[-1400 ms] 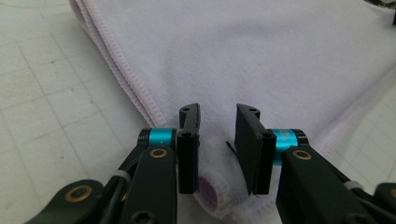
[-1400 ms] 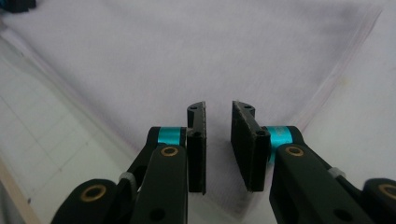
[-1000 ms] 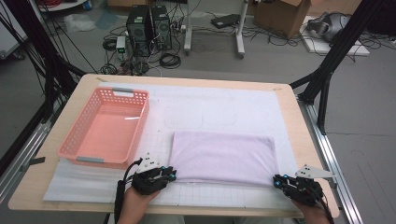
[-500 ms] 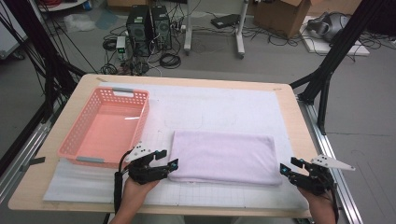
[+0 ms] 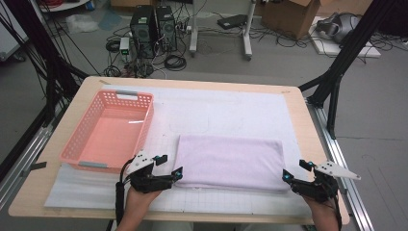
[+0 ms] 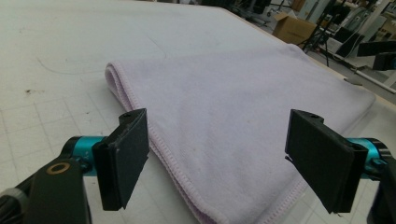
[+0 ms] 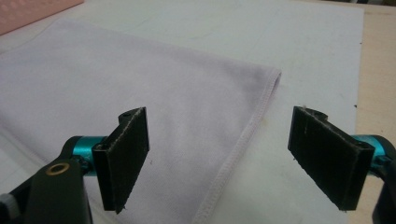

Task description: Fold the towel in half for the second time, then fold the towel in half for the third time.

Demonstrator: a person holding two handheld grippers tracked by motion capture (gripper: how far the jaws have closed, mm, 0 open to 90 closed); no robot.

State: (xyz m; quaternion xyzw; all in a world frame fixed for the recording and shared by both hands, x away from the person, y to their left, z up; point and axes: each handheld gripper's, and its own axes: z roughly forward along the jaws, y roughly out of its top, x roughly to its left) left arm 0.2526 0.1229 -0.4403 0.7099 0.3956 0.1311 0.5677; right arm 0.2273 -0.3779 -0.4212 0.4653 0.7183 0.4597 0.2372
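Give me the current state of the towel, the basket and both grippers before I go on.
Lilac towel: folded flat on the white mat, released.
Pink basket: upright, nothing in it, left of the towel.
Left gripper: jaws just opened wide, at the towel's near left corner, gripping nothing.
Right gripper: jaws just opened wide, at the near right corner, gripping nothing.

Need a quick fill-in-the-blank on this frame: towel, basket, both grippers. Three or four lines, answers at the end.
1. The folded towel is pale ____ in colour.
2. The pink basket holds ____.
3. The left gripper and the right gripper both have their fingers ____, with nothing clamped.
4. The basket sits at the towel's ____ side in the high view.

Missing words: purple; nothing; open; left
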